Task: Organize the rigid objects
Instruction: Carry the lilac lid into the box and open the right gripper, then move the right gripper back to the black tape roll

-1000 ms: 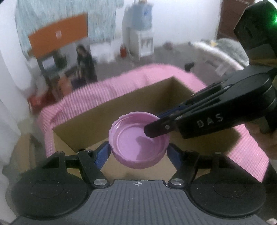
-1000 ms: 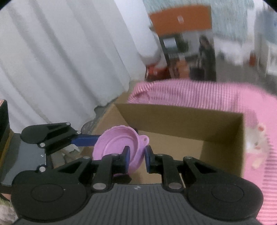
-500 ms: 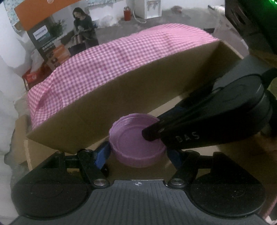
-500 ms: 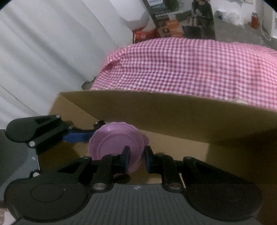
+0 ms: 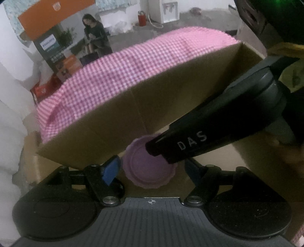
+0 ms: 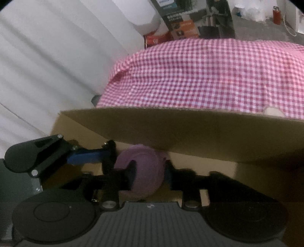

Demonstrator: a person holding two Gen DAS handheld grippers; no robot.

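Purple lid [image 5: 150,171] sits low inside the cardboard box [image 5: 106,121], just above its floor, open side up. Right tongs [image 6: 148,173] pinch the lid's rim: one finger inside the lid, the other outside its wall. In the left view the right tongs come in from the right, tip over the lid's far edge.

Left tongs [image 5: 150,169] are spread, blue pads [image 5: 111,169] either side of the lid; the left pad stands just beside the lid wall with a small gap, the right pad is mostly hidden behind the right tongs. Left tongs do not grip the lid.

Box stands on a worktop covered by a pink checked cloth [image 6: 199,76]. White curtain [image 6: 47,57] to the left. Printed carton [image 5: 57,43] and red can [image 5: 141,18] on the floor behind.
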